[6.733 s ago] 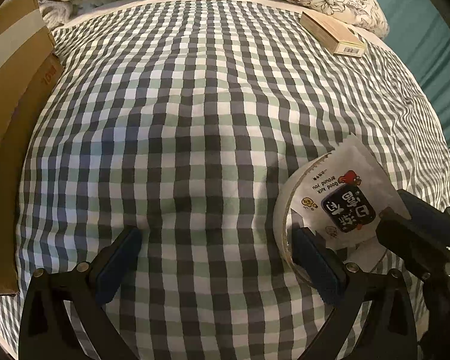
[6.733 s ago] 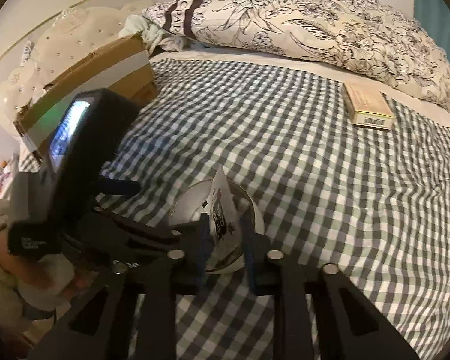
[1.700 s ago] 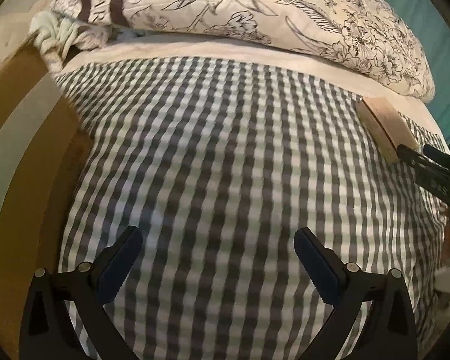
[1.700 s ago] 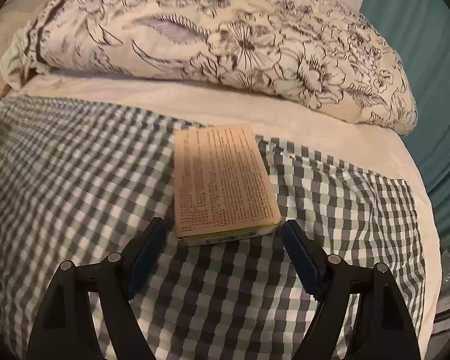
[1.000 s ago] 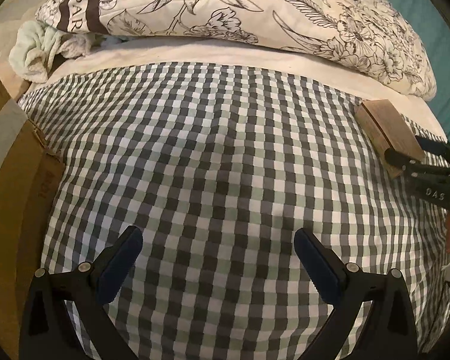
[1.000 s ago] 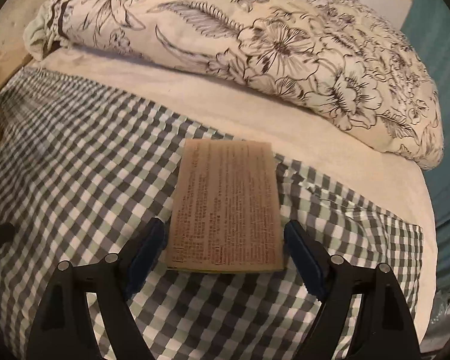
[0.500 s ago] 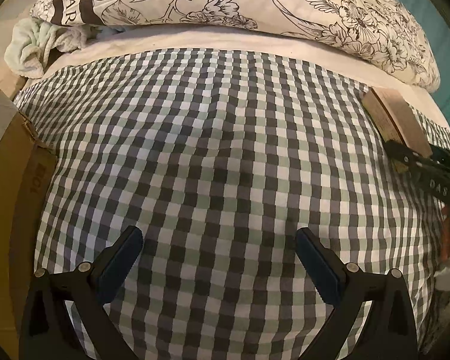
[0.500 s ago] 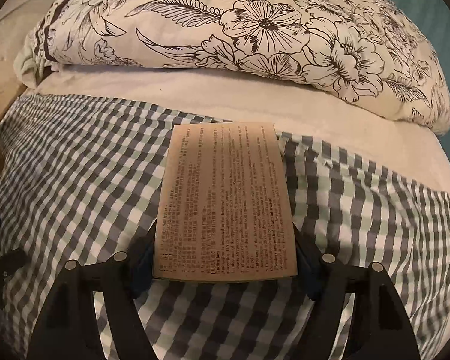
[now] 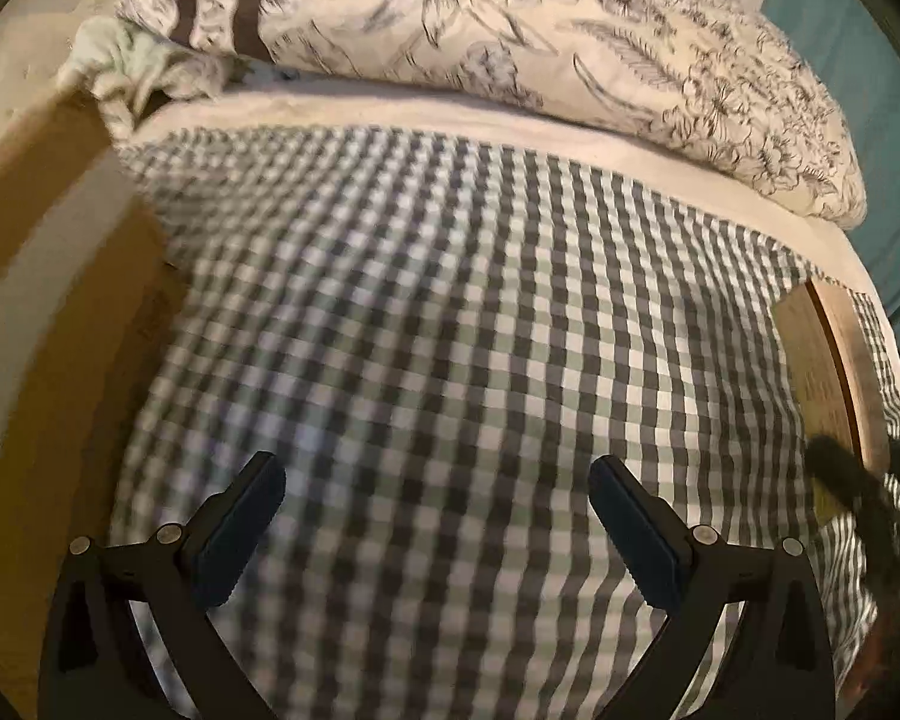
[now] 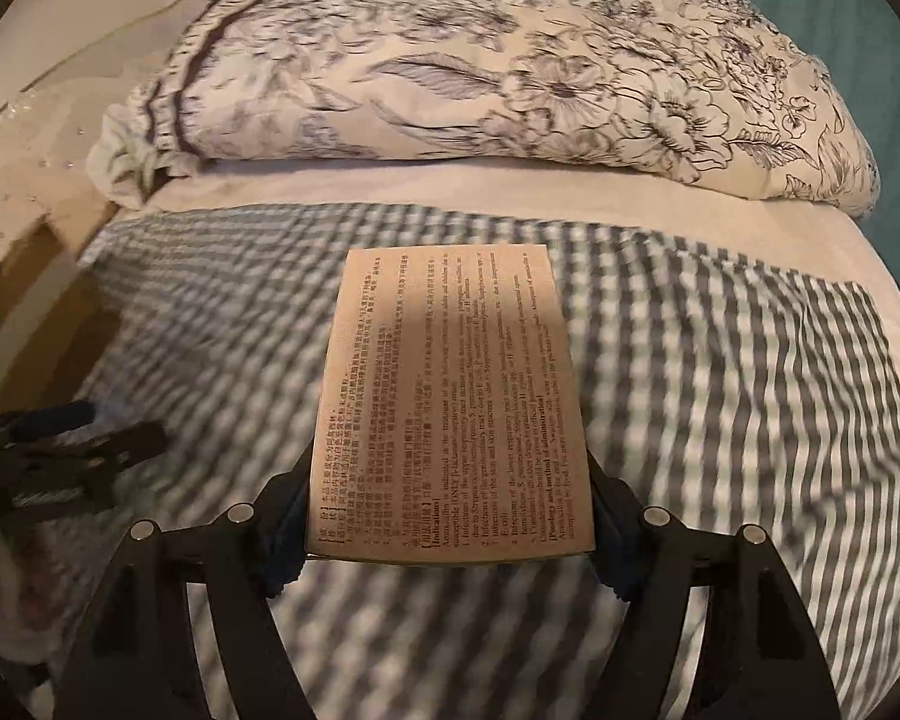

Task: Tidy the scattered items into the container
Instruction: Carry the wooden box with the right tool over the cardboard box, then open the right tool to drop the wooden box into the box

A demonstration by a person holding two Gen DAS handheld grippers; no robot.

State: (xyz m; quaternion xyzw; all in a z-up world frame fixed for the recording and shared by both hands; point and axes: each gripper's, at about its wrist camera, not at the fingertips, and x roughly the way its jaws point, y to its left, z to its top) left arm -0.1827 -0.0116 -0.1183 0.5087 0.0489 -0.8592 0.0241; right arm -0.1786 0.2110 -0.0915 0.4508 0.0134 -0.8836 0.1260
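I have the tan medicine box (image 10: 450, 408) clamped across its width in my right gripper (image 10: 447, 534), mid-frame above the checked bed (image 10: 750, 420), my left gripper (image 9: 435, 519) wide and empty, so next I'd carry it toward the cardboard container (image 9: 60, 324) at left.

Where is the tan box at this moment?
In the right wrist view the box sits centre frame, clamped between the right tool's pads above the checked cloth, below the floral pillow.
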